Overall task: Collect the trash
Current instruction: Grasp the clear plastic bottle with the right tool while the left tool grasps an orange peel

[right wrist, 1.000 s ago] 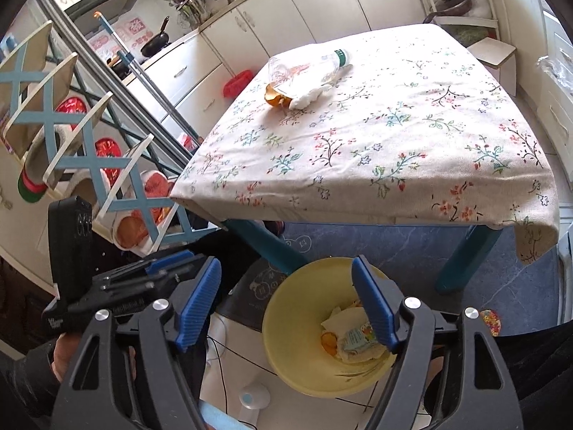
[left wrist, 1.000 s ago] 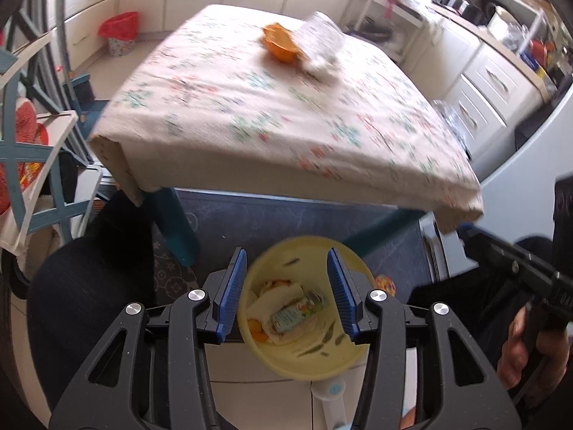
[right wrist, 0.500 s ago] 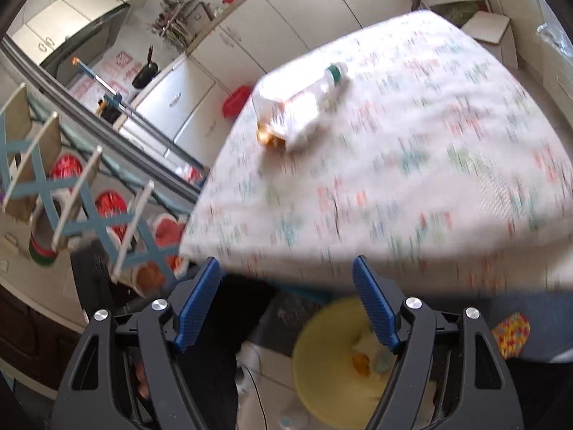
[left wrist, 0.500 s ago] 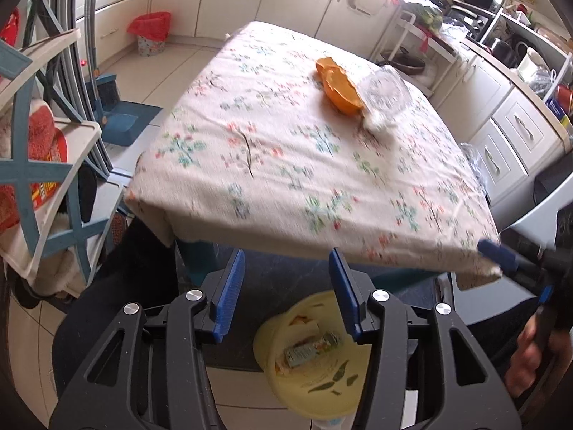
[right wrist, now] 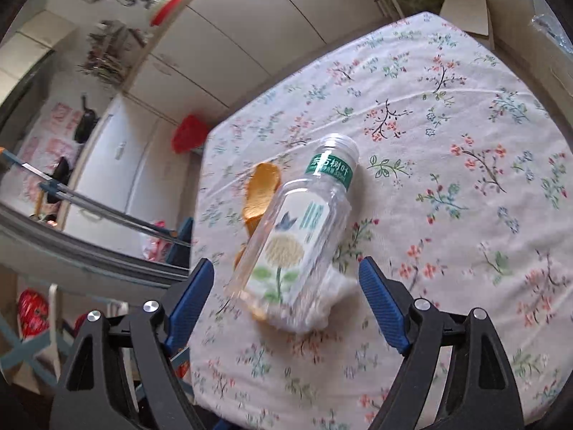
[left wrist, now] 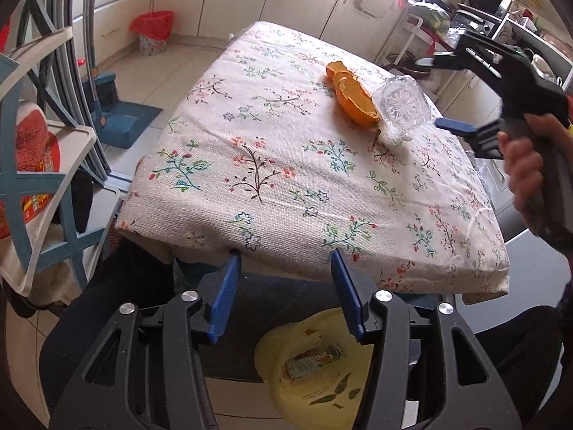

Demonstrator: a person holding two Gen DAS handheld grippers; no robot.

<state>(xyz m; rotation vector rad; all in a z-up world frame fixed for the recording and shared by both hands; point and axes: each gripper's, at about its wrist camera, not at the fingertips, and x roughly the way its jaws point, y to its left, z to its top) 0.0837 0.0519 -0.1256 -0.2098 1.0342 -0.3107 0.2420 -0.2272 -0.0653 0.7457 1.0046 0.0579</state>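
Bottle (right wrist: 301, 229) hiding peel (right wrist: 259, 193), unpinched between opening right fingers (right wrist: 385, 308); left fingers (left wrist: 224, 295) opening, empty.

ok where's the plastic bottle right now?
In the right wrist view the plastic bottle lies on its side on the floral tablecloth, left of centre, beside the orange peel and above a crumpled tissue.

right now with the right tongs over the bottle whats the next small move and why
Probably lower the right tongs around the clear plastic bottle and close. The bottle lies on its side on the tablecloth, roughly lined up between the pads, which are opening and not touching it. Orange peel sits against its far side, so come down straight to avoid snagging it.
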